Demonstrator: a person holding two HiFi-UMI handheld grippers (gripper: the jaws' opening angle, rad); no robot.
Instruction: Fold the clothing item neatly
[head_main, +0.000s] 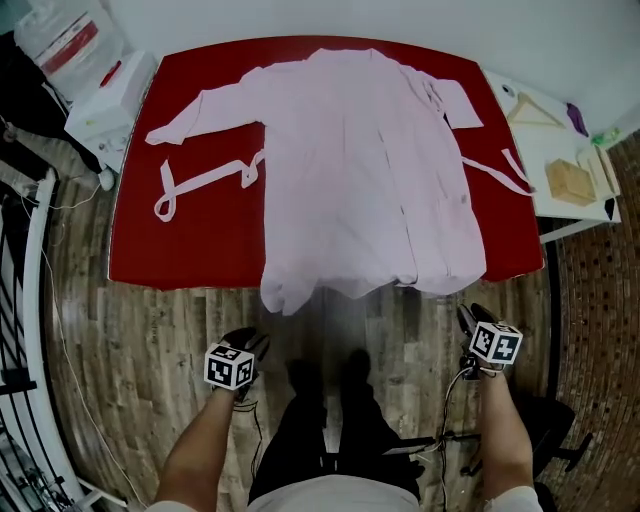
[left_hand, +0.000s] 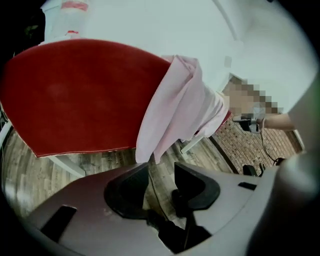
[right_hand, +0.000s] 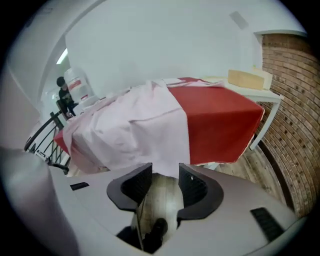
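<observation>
A pale pink robe lies spread on the red table, sleeves out, its hem hanging over the near edge. Its loose belt trails on the cloth at left. My left gripper hovers over the wooden floor just short of the hem's left corner. My right gripper is below the hem's right corner. In the left gripper view the left gripper is open and empty, the hanging robe just past its tips. In the right gripper view the right gripper is open and empty, with the robe draped beyond it.
A white side table at right carries a cardboard box and a wooden hanger. A white container stands at the table's left end. A black railing runs along the left. My legs stand between the grippers.
</observation>
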